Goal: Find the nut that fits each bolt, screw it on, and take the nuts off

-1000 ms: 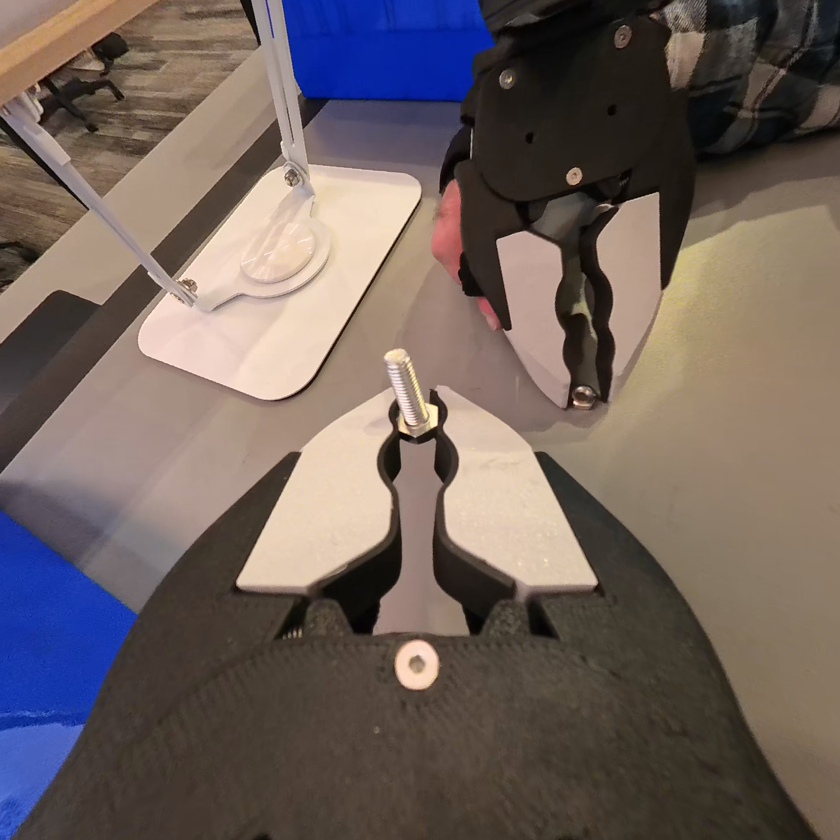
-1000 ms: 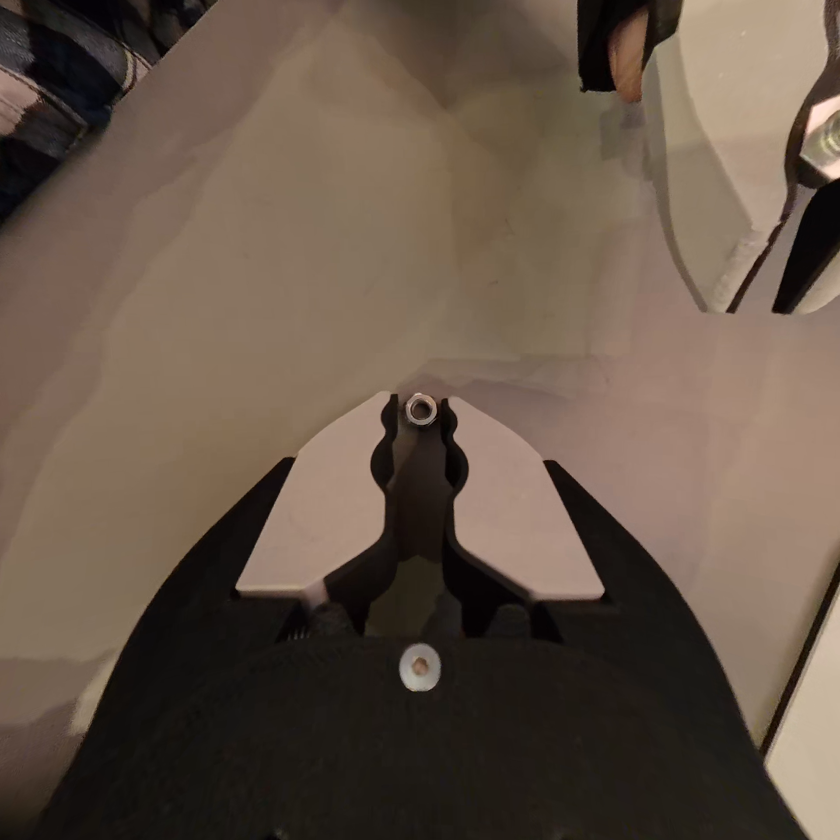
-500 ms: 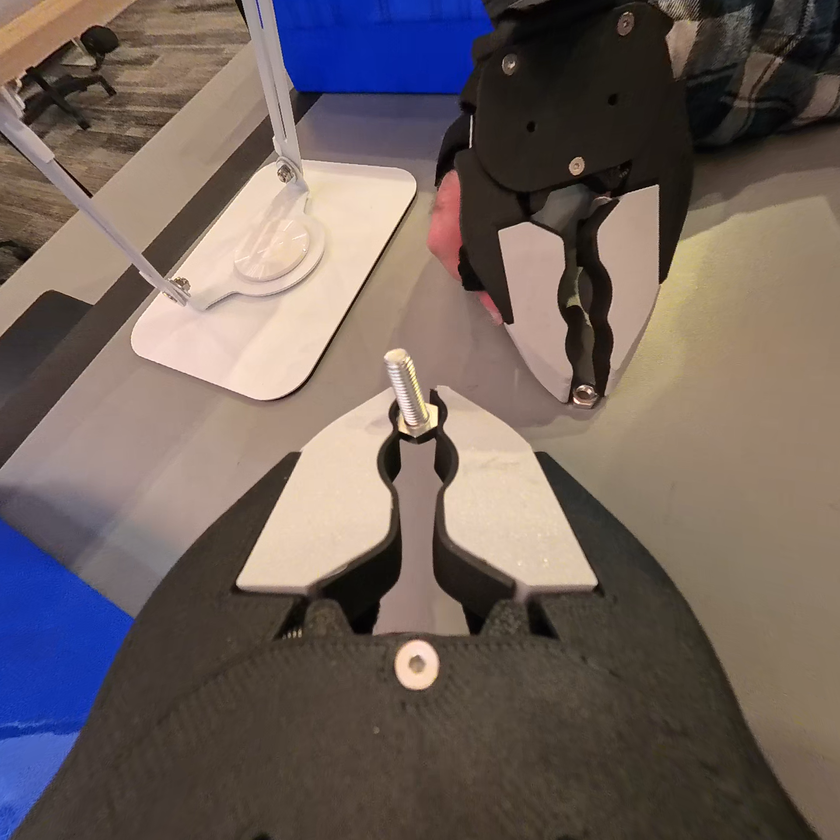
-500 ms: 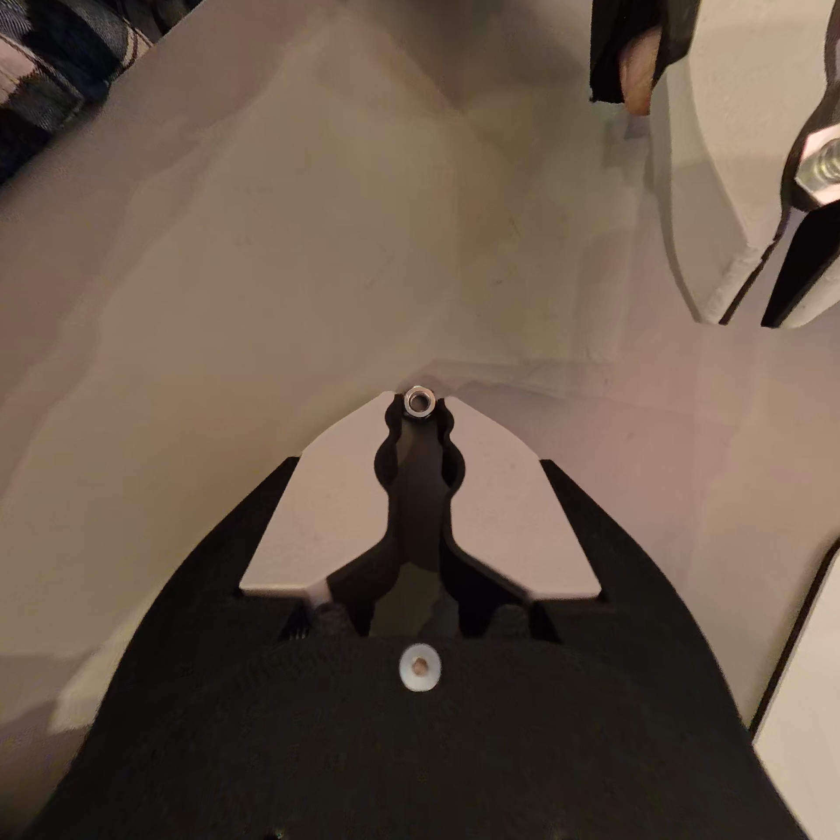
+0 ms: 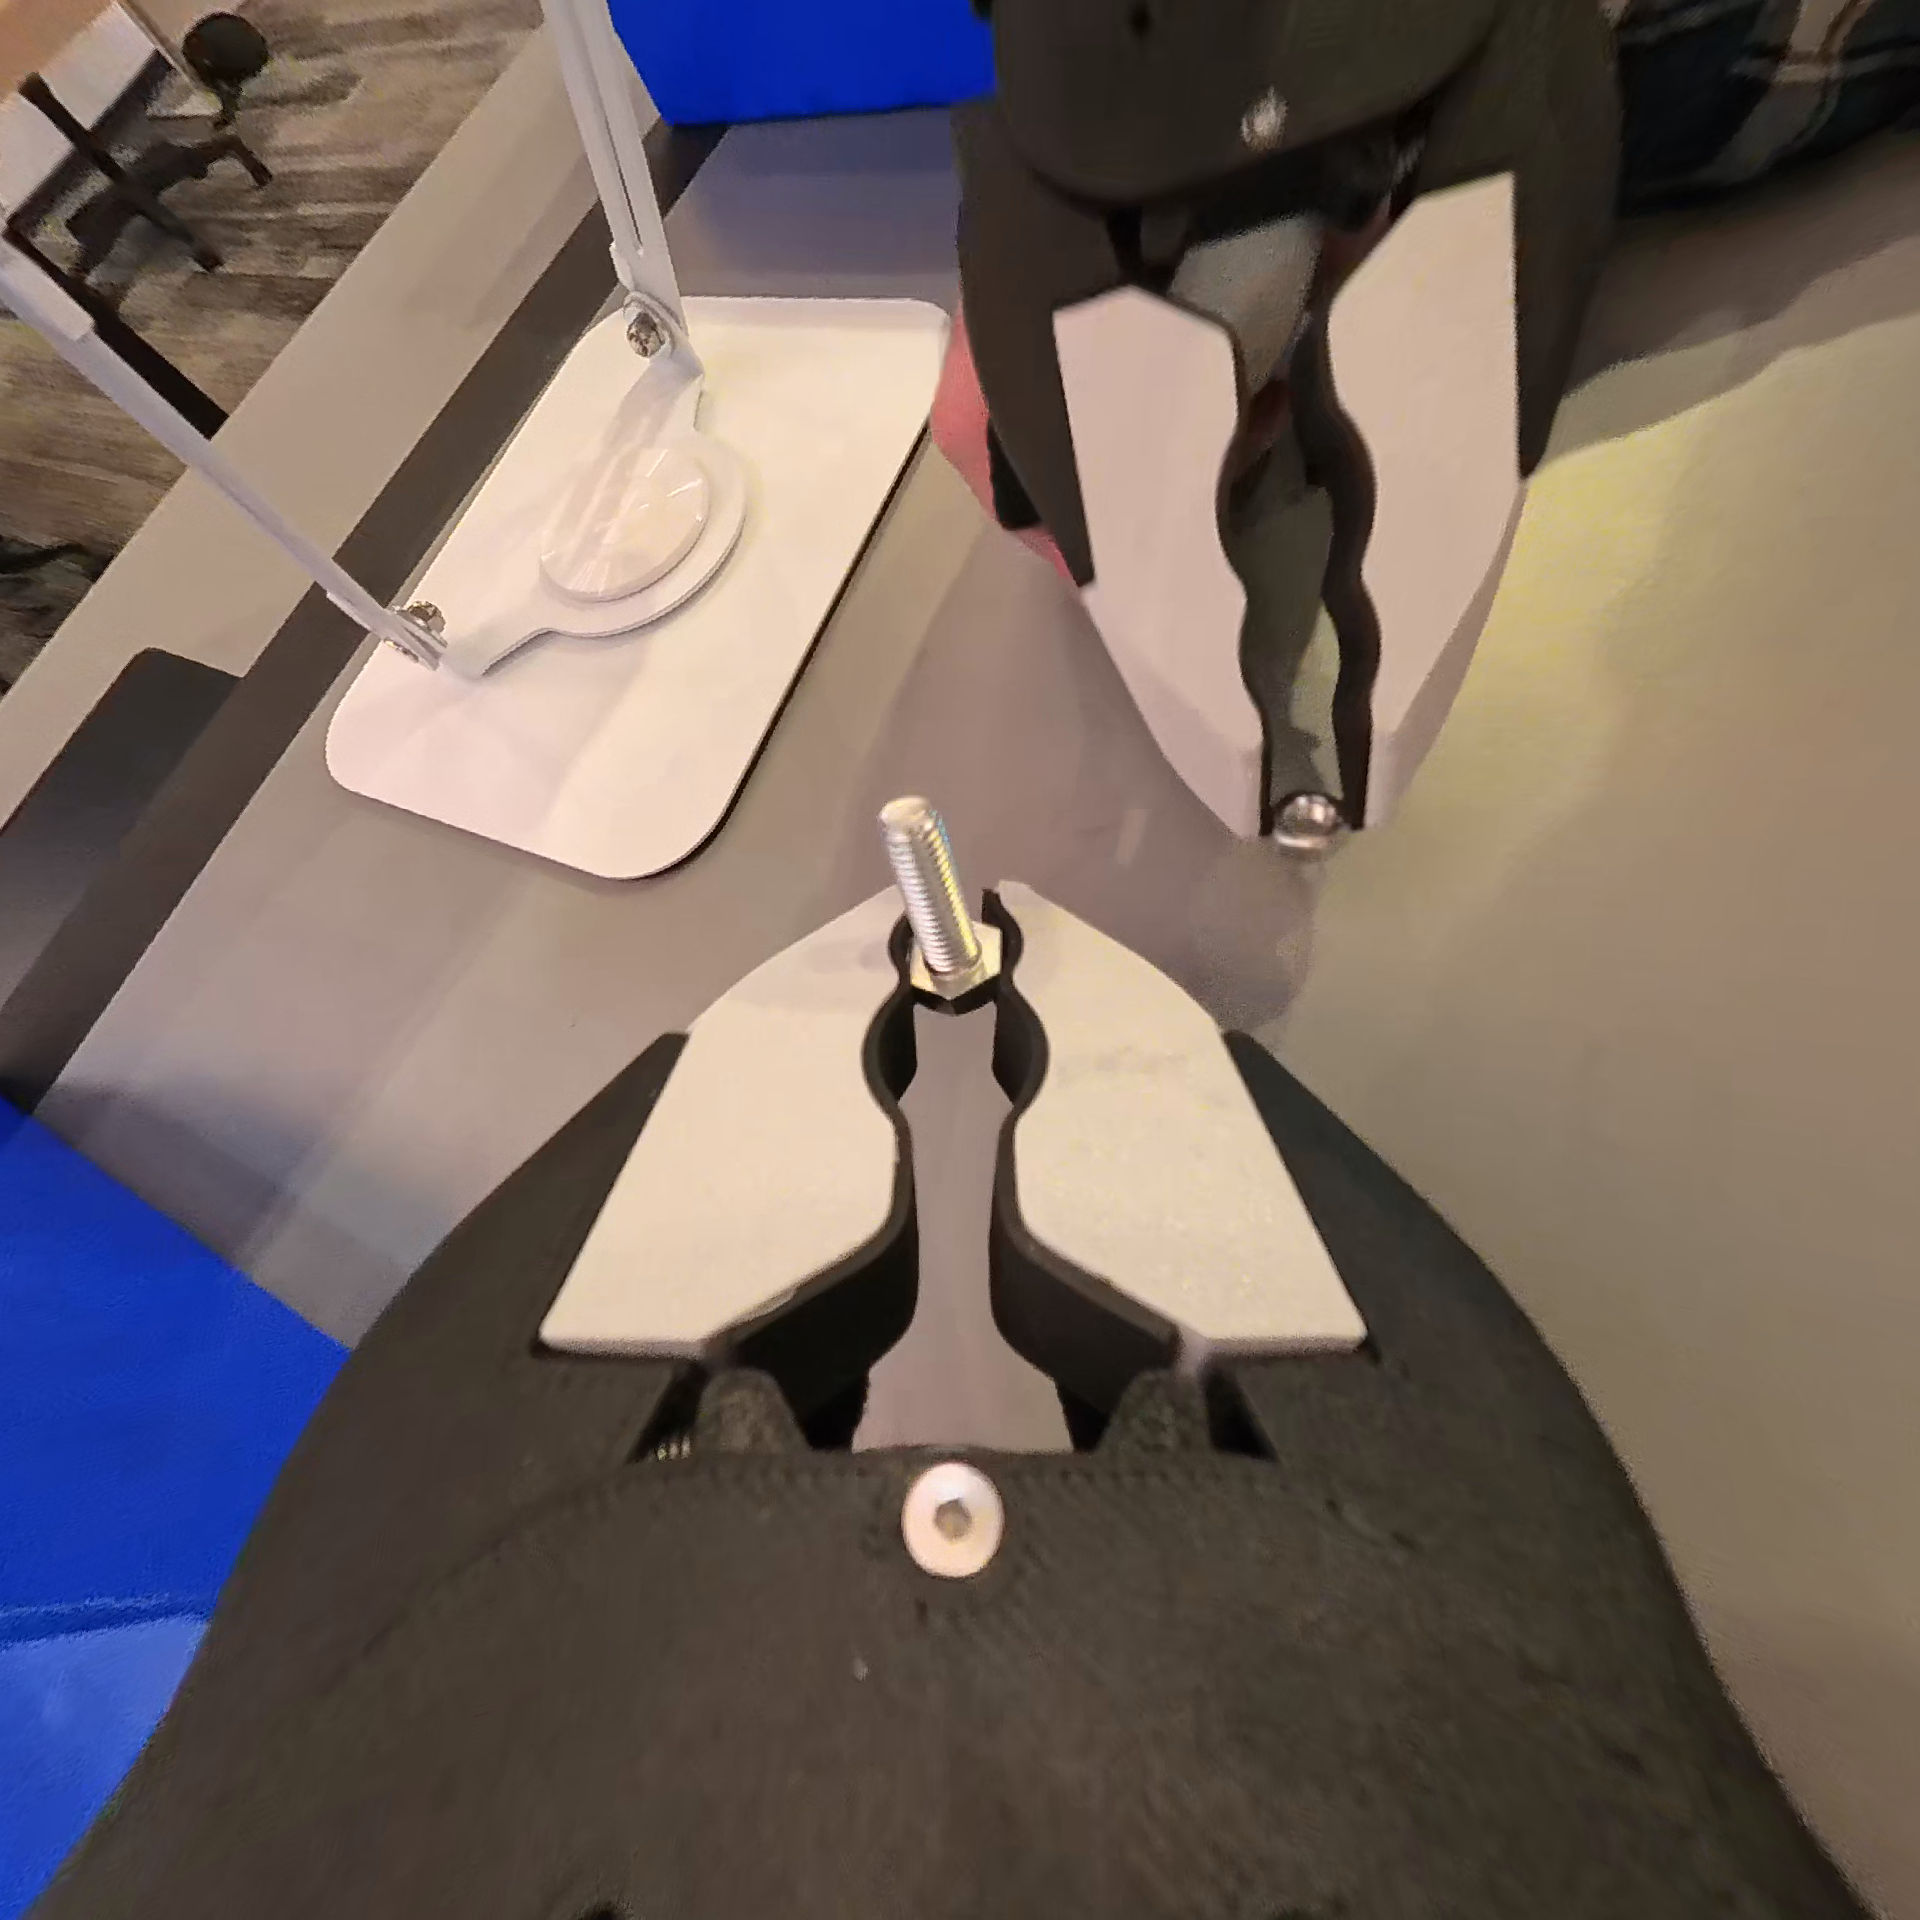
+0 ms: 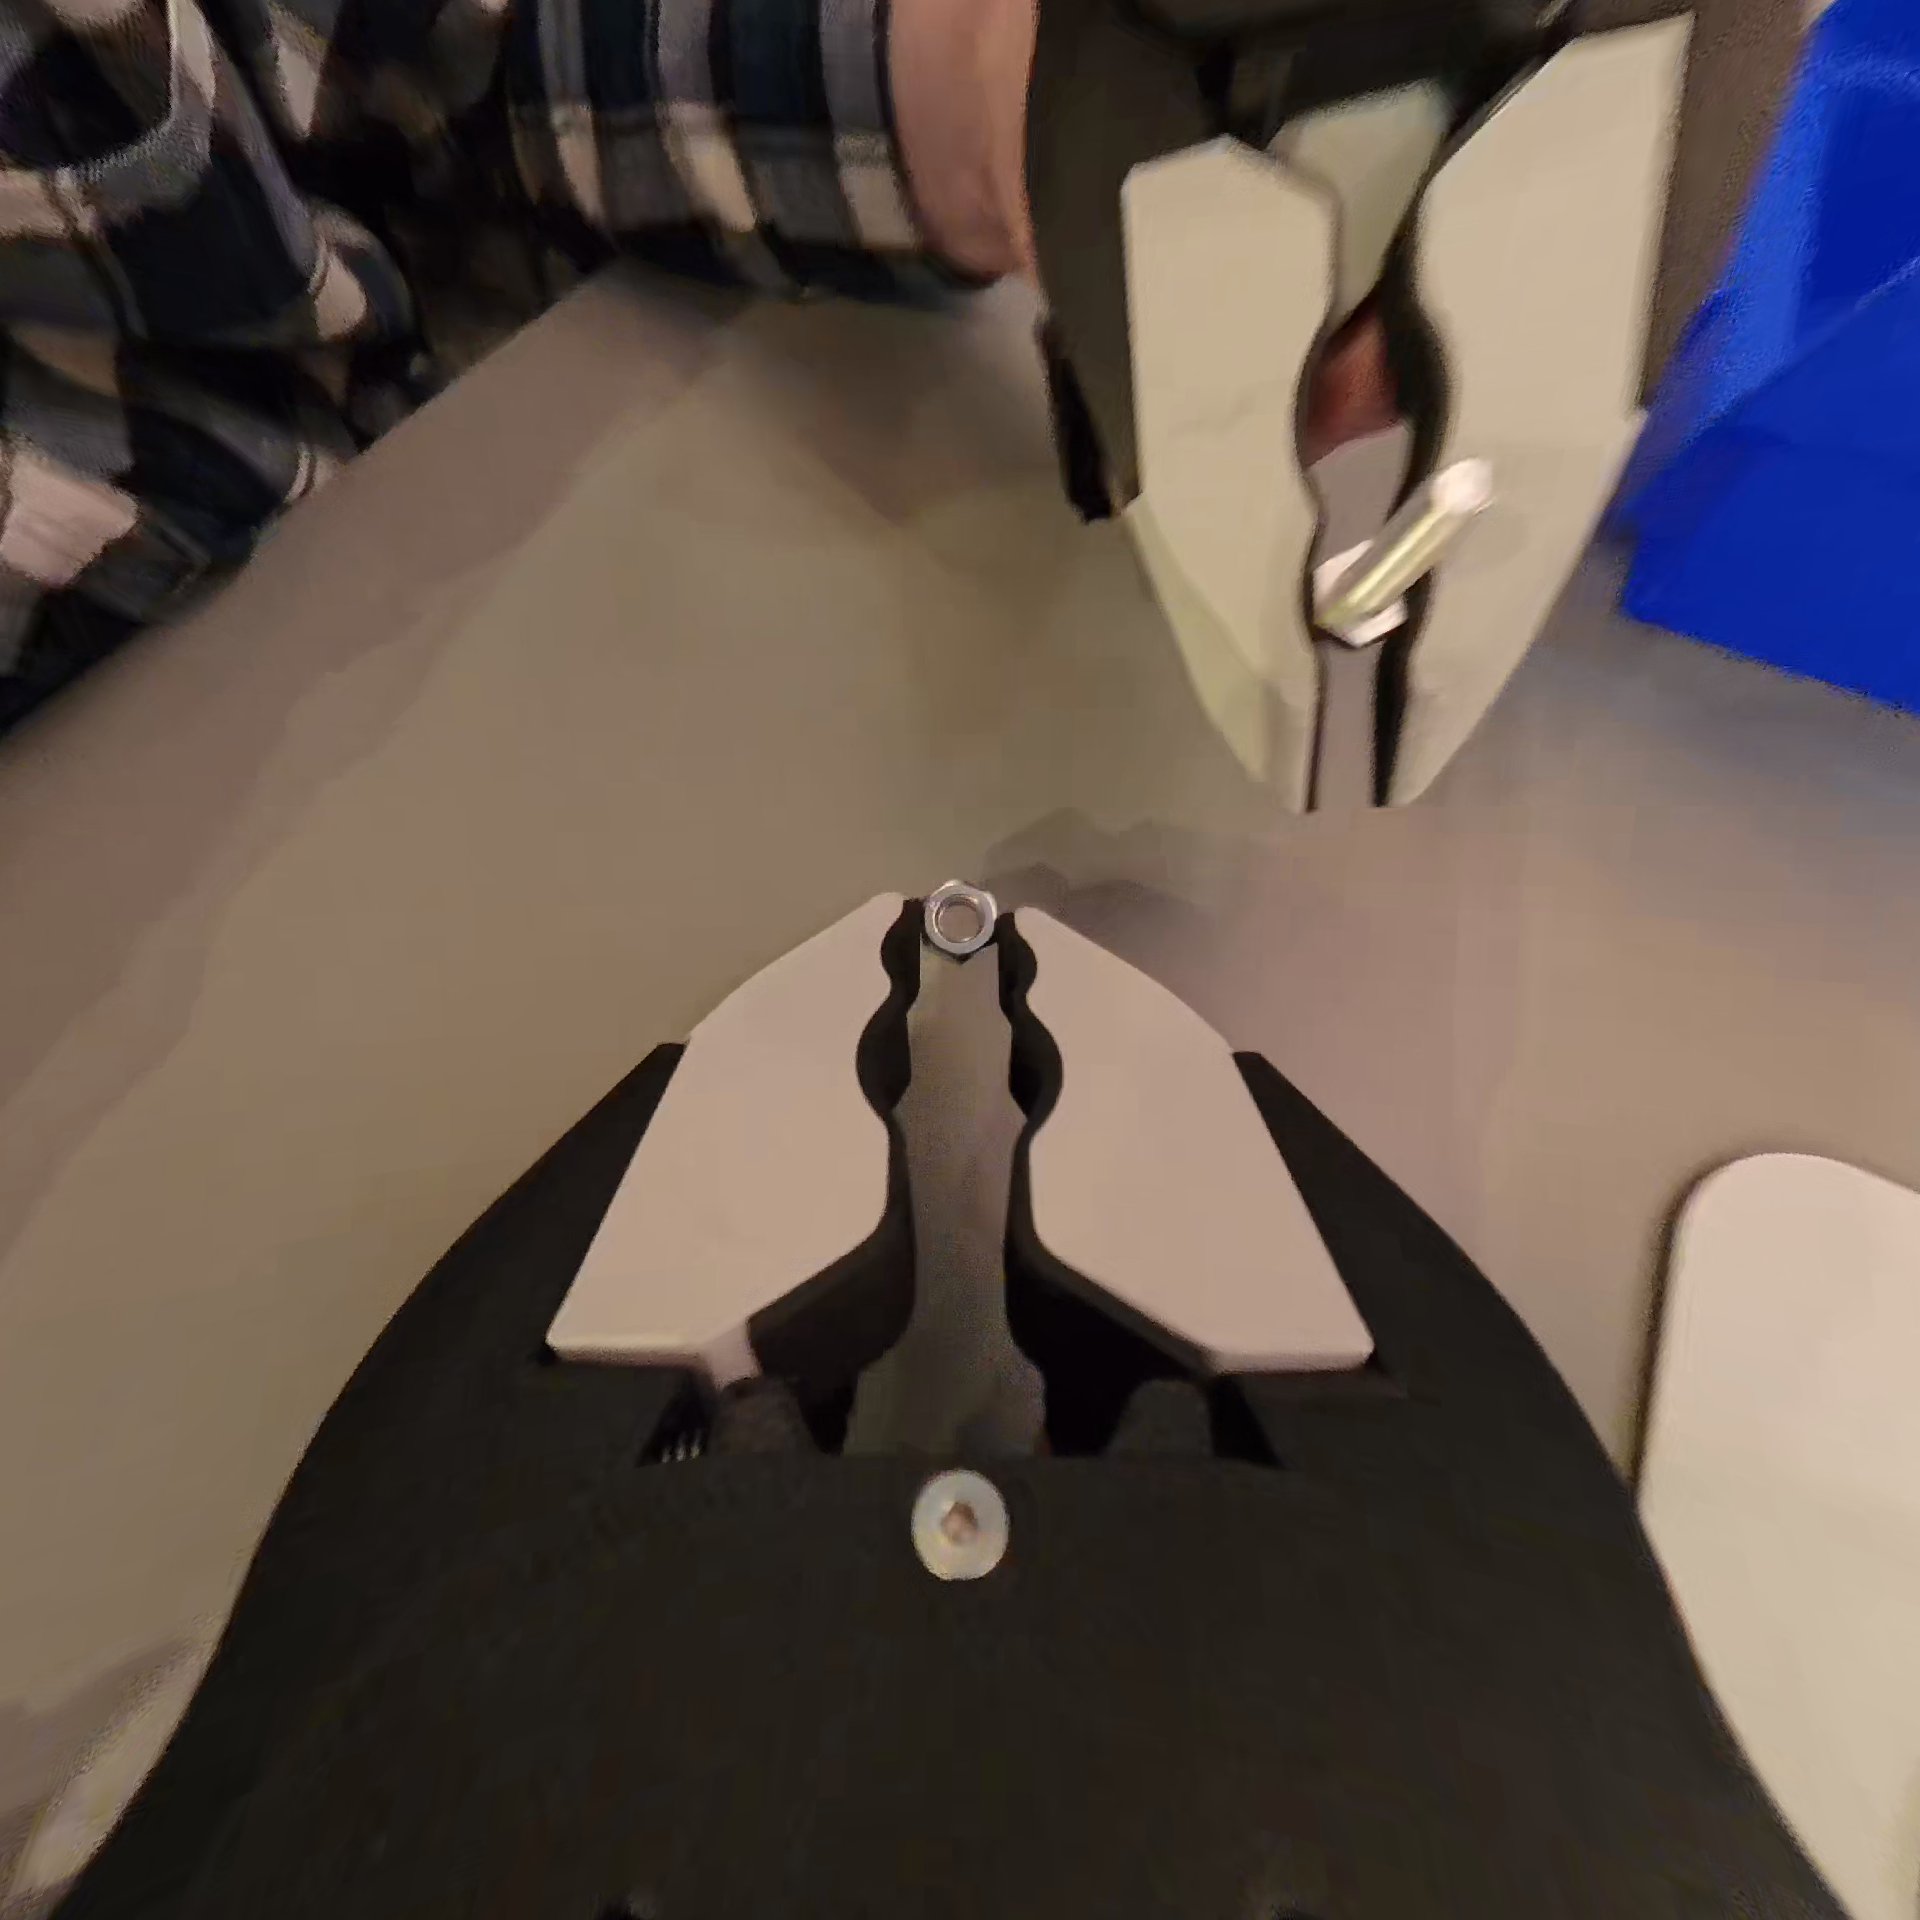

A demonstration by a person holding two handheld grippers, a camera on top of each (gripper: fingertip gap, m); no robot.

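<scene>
My left gripper [image 5: 954, 951] is shut on the hex head of a silver bolt [image 5: 928, 894], whose threaded shaft stands up and tilts away from me. It also shows in the right wrist view [image 6: 1351, 613] at the upper right, the bolt [image 6: 1397, 556] slanting across its fingers. My right gripper [image 6: 961, 925] is shut on a small silver hex nut [image 6: 961, 920] at its very tips, hole facing the camera. In the left wrist view the right gripper [image 5: 1311, 821] hangs point down above the grey table [image 5: 1610, 935] with the nut [image 5: 1307, 816] at its tips, to the right of and beyond the bolt.
A white lamp base [image 5: 623, 582] with thin white arms lies on the table to the left; its edge shows in the right wrist view [image 6: 1787, 1455]. Blue bins [image 6: 1797, 416] [image 5: 94, 1455] stand by. A person's plaid sleeve [image 6: 675, 135] is behind.
The right gripper closed onto the nut on the table, lifted it and swung round towards the left gripper, which now shows in full in its view. The left gripper kept hold of the bolt.
</scene>
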